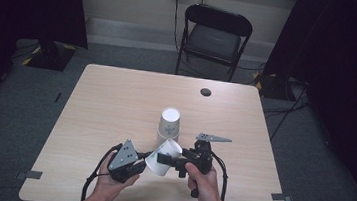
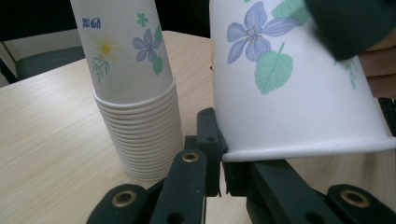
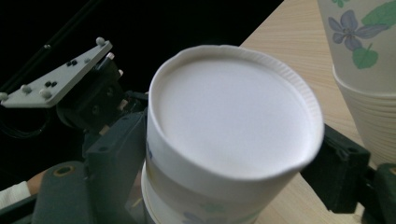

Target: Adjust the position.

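Observation:
A loose white paper cup (image 1: 164, 155) with flower prints hangs tilted above the front of the table, between both grippers. My left gripper (image 1: 146, 158) is shut, its jaws pinching the cup's rim (image 2: 261, 151). My right gripper (image 1: 168, 158) stands open around the cup's (image 3: 233, 116) closed end, with a jaw close on each side of it. An upside-down stack of paper cups (image 1: 169, 122) stands on the table just beyond. In the left gripper view the stack (image 2: 135, 93) is left of the held cup (image 2: 289, 93). The right gripper view has the stack (image 3: 369, 70) at its right edge.
The wooden table (image 1: 117, 94) has a round cable hole (image 1: 206, 92) near its far edge. A black folding chair (image 1: 216, 34) stands behind the table. Dark curtains hang on both sides. The person's hands come in at the front edge.

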